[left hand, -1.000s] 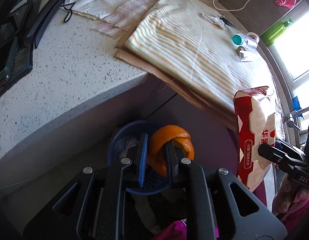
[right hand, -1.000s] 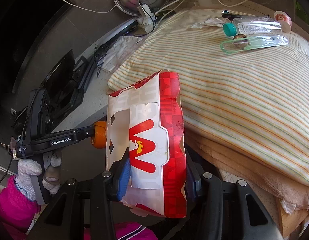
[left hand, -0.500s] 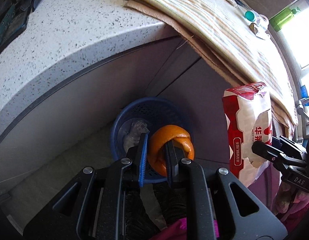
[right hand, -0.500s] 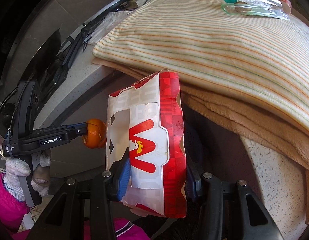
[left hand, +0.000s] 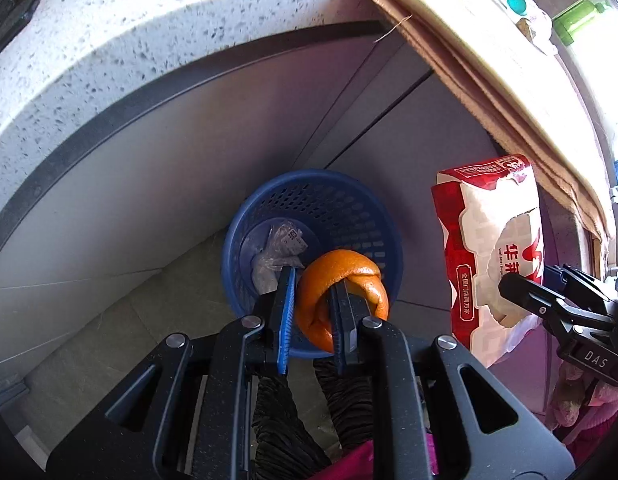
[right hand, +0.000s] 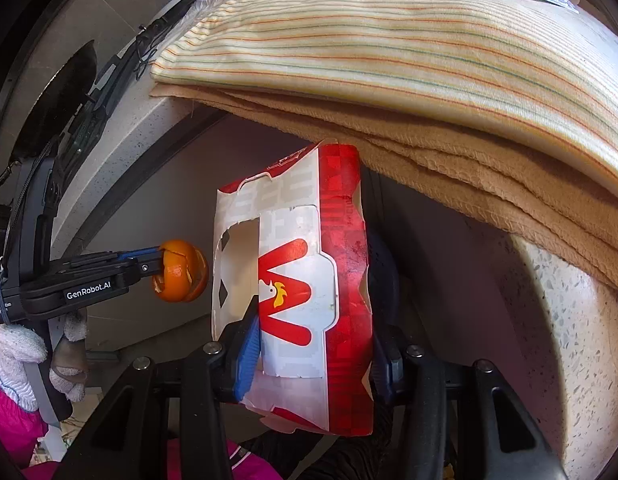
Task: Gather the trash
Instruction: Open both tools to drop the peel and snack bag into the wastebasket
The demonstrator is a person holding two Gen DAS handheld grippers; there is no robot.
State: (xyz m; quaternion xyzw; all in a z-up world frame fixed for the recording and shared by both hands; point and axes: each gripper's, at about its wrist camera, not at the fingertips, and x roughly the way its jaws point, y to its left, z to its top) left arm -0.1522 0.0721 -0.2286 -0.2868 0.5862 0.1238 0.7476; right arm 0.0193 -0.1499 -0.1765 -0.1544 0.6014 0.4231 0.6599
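The left gripper [left hand: 311, 300] is clamped on a curled piece of orange peel [left hand: 341, 292], its black fingers pinching one wall of the rind. Directly beyond and below the fingertips sits a round blue perforated plastic wastebasket [left hand: 341, 216] on the floor, against the grey cabinet front, and the peel hangs above its near rim. A crumpled clear plastic wrapper [left hand: 277, 252] lies inside the basket, to the left of the peel.

To the right of that gripper, the right gripper [right hand: 313, 344] is closed on a torn red-and-white paper fast-food bag [right hand: 305, 280], held upright between its blue-padded fingers. In the right wrist view the peel [right hand: 181, 272] shows to the left of the bag, close to its edge but apart from it, and a dark blue sliver of the basket peeks out behind the bag's right side.

Above both grippers the speckled white stone countertop [left hand: 109, 40] overhangs, with a folded striped cream cloth [right hand: 389, 32] on a tan towel [right hand: 489, 168] draped over its edge.
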